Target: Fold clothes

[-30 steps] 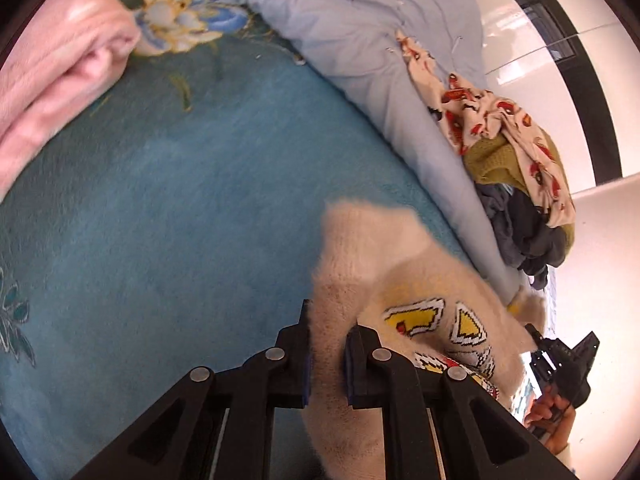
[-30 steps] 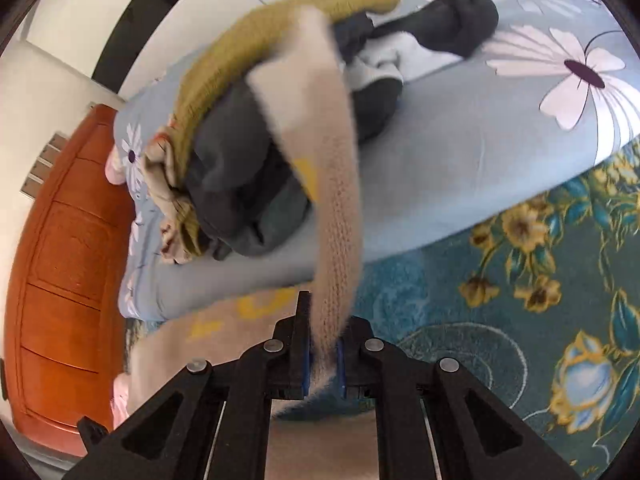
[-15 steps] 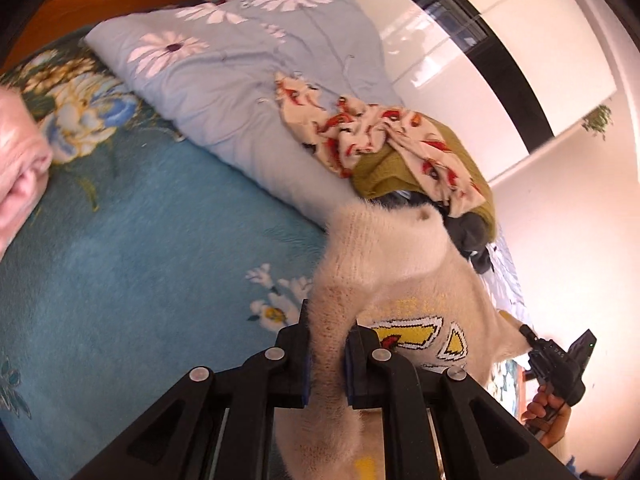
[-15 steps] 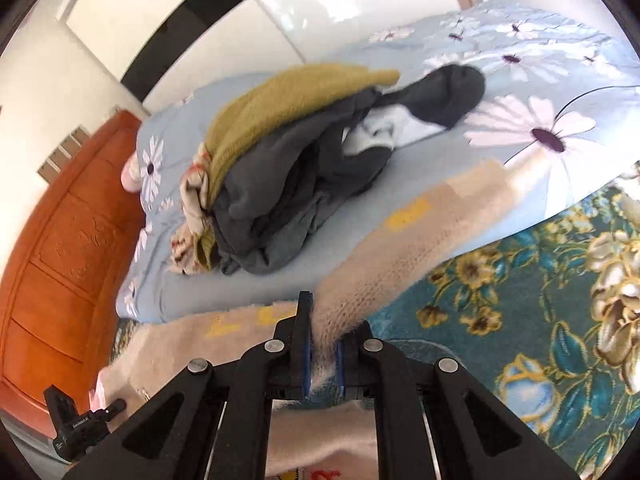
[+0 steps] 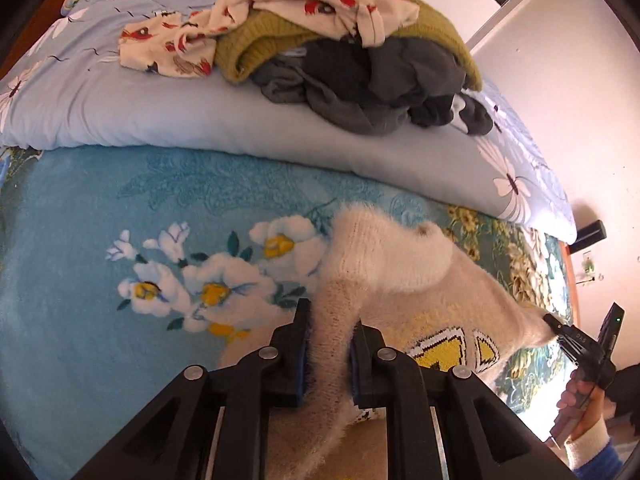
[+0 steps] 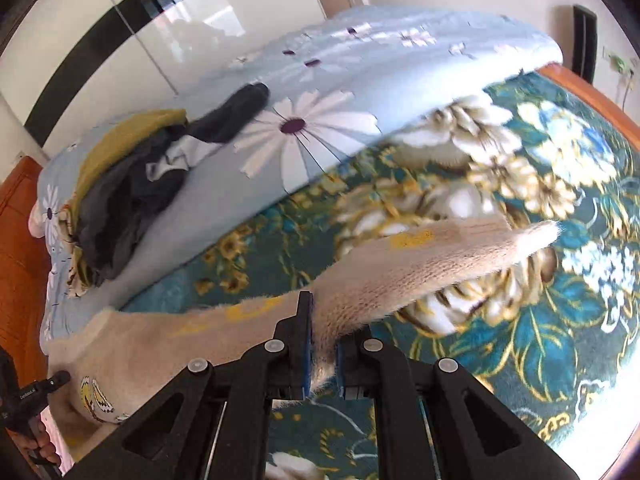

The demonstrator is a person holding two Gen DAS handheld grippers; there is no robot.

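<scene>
A fluffy cream sweater (image 5: 400,264) with yellow letter patches hangs stretched between both grippers above the teal floral blanket (image 5: 80,220). My left gripper (image 5: 330,320) has a fold of the sweater between its pads, which press on it while the jaws are opening. In the right wrist view my right gripper (image 6: 326,320) is shut on another part of the sweater (image 6: 400,276), and a sleeve sticks out to the right. The right gripper (image 5: 576,340), held by a hand, also shows at the lower right of the left wrist view.
A pile of unfolded clothes (image 5: 340,60), patterned, olive and dark grey, lies on a light blue flowered quilt (image 5: 200,120) at the back of the bed. A wooden headboard (image 6: 20,240) stands at the left, and glossy wardrobe doors (image 6: 200,20) rise behind.
Both grippers swung sideways with the sweater, spreading it wider between them. The sleeve dropped from upright to lying out to the right. The pink folded item left the left view.
</scene>
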